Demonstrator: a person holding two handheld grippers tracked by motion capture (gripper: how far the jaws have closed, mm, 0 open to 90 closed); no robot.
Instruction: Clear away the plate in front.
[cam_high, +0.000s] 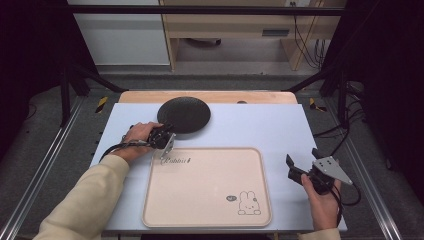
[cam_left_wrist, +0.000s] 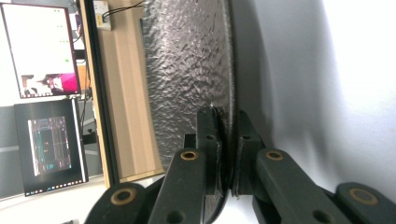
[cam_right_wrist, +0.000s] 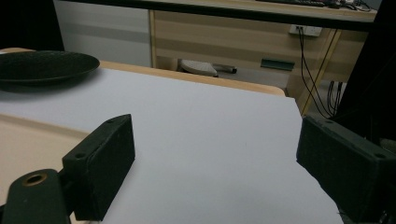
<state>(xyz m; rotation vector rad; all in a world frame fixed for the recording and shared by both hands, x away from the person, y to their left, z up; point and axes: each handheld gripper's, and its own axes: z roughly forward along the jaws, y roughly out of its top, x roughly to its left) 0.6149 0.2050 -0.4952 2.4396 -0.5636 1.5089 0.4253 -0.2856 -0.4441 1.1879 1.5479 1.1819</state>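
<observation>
Gripping: left gripper (cam_left_wrist: 226, 149) jaws pinch black plate (cam_high: 184, 114) rim, right gripper (cam_high: 304, 170) jaws open; lift level toward tray (cam_high: 207, 220).

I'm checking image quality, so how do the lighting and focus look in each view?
High view: evenly lit white table, dark surroundings. Left gripper view: black plate shows sheen, the table beside it nearly washed out. Right gripper view: near jaws soft and blurred, plate casts a faint shadow.

The beige tray (cam_high: 207, 187) bears the word "Rabbit" near its far-left corner.
</observation>
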